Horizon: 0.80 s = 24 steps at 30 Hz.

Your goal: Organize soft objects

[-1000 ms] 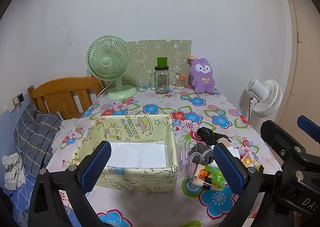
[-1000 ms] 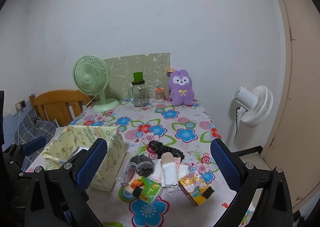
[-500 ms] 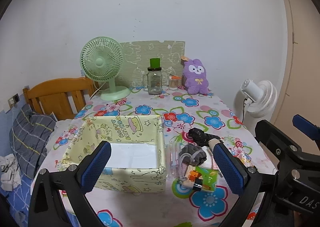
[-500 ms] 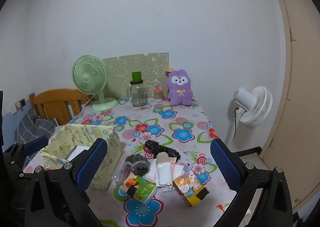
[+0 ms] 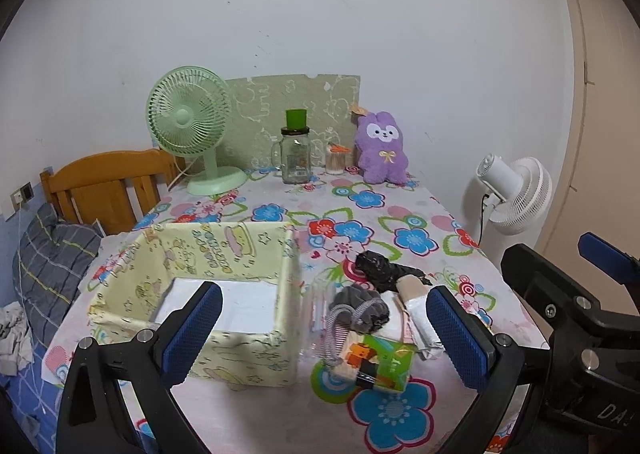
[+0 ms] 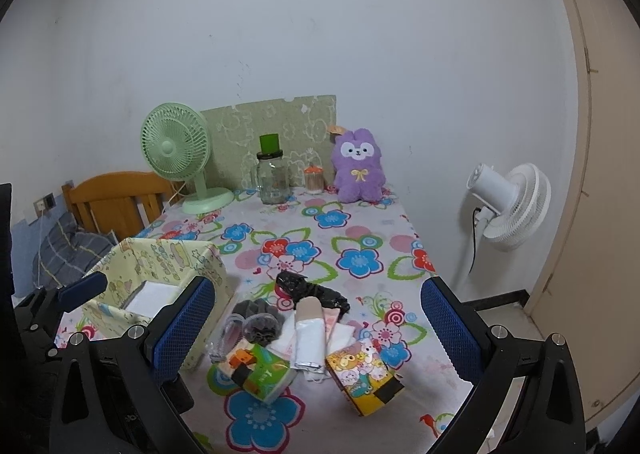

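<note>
A pale yellow fabric box (image 5: 240,254) (image 6: 168,258) stands open on the floral table, left of a pile of small items. The pile holds a grey scrunchie (image 5: 362,308) (image 6: 256,318), a black bag (image 5: 384,268) (image 6: 308,290), a white folded cloth (image 5: 420,318) (image 6: 310,342), a green tissue pack (image 5: 380,362) (image 6: 260,370) and a yellow cartoon pack (image 6: 366,374). My left gripper (image 5: 320,330) is open and empty above the near table edge. My right gripper (image 6: 316,330) is open and empty, back from the pile.
A green desk fan (image 5: 192,133), a glass jar with green lid (image 5: 296,157), a small toothpick jar (image 5: 335,159) and a purple plush rabbit (image 5: 380,149) stand at the table's far edge. A white floor fan (image 6: 508,205) is right of the table, a wooden headboard (image 5: 108,177) left.
Both grippers have drawn back and risen a little, so the table looks farther away. Nothing on the table has moved. Both grippers stay open.
</note>
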Each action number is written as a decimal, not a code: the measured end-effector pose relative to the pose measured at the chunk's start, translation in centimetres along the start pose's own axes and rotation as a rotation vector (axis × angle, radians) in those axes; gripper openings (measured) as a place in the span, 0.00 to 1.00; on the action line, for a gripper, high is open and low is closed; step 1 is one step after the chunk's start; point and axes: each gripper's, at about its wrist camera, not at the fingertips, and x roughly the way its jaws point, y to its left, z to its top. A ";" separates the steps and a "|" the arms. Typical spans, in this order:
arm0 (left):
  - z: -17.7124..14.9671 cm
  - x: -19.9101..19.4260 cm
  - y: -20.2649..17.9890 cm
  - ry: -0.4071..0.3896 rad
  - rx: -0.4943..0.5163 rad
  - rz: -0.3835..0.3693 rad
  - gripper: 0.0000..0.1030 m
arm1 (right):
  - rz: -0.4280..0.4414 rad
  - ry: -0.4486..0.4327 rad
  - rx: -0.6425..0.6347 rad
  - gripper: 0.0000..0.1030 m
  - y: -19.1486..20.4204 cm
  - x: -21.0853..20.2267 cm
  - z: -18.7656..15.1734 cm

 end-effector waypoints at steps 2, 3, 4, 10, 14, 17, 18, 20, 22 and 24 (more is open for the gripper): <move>-0.3 0.4 -0.6 0.008 0.004 -0.007 1.00 | 0.001 0.005 0.004 1.00 -0.6 0.2 -0.3; -0.4 0.6 -1.0 0.013 0.006 -0.010 1.00 | 0.003 0.007 0.004 1.00 -0.8 0.4 -0.5; -0.6 0.8 -1.1 0.017 0.008 -0.012 1.00 | 0.007 0.007 0.003 1.00 -1.0 0.5 -0.7; -1.6 2.2 -2.7 0.062 0.024 -0.038 0.99 | 0.013 0.023 -0.007 1.00 -2.1 1.4 -1.8; -2.2 2.9 -3.8 0.086 0.043 -0.059 0.98 | 0.012 0.048 0.003 1.00 -2.9 2.4 -2.5; -2.6 3.4 -4.3 0.103 0.056 -0.066 0.97 | 0.011 0.069 0.018 1.00 -3.6 3.1 -3.1; -2.8 3.7 -4.4 0.110 0.060 -0.065 0.96 | 0.011 0.075 0.022 1.00 -3.8 3.3 -3.3; -3.0 4.3 -4.8 0.126 0.069 -0.065 0.95 | 0.010 0.090 0.028 1.00 -4.1 3.8 -3.7; -3.3 4.7 -5.1 0.140 0.077 -0.068 0.92 | 0.007 0.109 0.037 1.00 -4.4 4.4 -4.2; -3.7 5.1 -5.5 0.147 0.088 -0.068 0.92 | 0.007 0.126 0.045 1.00 -4.8 5.0 -4.6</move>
